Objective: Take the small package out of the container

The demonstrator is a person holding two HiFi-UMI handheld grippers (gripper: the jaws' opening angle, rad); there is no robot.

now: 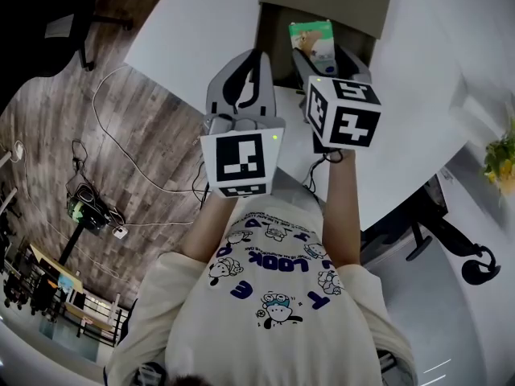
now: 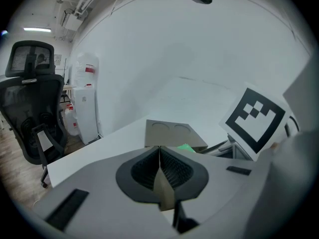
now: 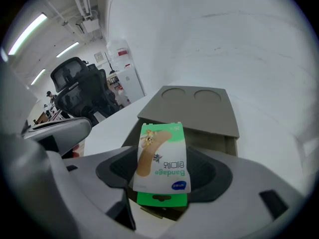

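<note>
My right hand-held gripper [image 3: 164,183] is clamped on the small green-and-white bandage package [image 3: 162,156], holding it over the opening of the flat grey-brown box-shaped container [image 3: 192,108] on the white worktop [image 1: 201,30]. My left hand-held gripper [image 2: 159,172] has its jaws pressed together with nothing between them.

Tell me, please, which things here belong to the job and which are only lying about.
Job:
- bandage package, gripped in the right tool
- tan container
- left tool, shut and empty

Lying about:
- office chair
- floor cables
- plant
</note>
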